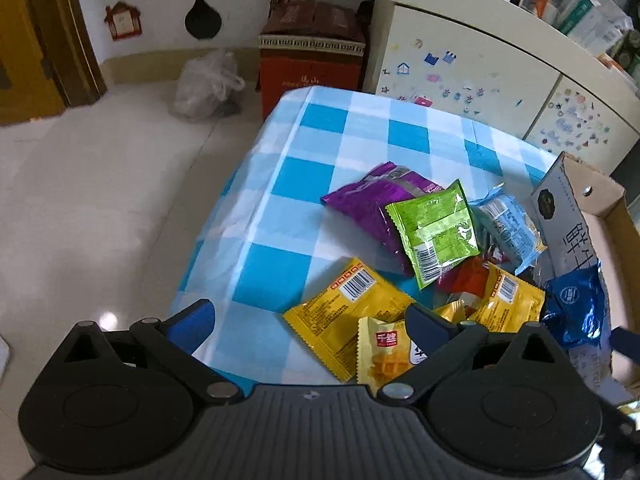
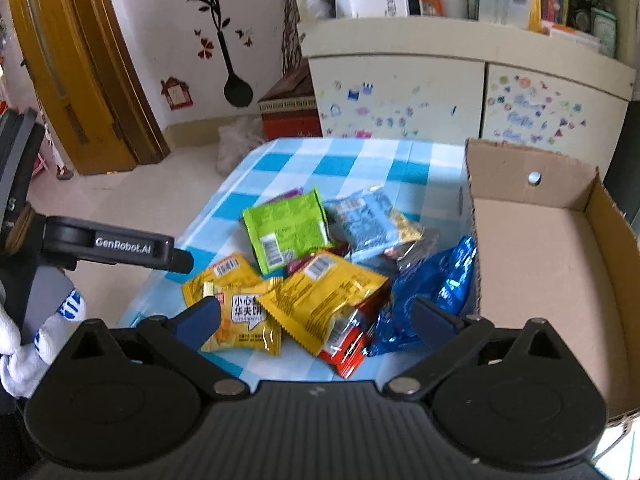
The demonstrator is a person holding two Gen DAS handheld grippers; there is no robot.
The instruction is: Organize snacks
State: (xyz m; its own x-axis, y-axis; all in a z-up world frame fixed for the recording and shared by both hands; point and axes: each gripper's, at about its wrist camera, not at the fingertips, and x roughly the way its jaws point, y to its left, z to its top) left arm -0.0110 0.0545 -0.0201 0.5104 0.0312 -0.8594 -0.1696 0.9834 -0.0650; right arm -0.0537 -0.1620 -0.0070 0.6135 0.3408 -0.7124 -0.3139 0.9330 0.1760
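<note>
While both claws (left (image 1: 308, 320), right (image 2: 316, 316)) gape empty, snack packets (image 2: 320, 280) crowd the open box (image 2: 540, 272).

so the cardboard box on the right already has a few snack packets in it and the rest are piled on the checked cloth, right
Not quite. The cardboard box is empty: the right wrist view shows only its bare brown floor. All the snack packets, green, yellow, blue and red, are still piled on the blue checked tablecloth beside the box.
</note>
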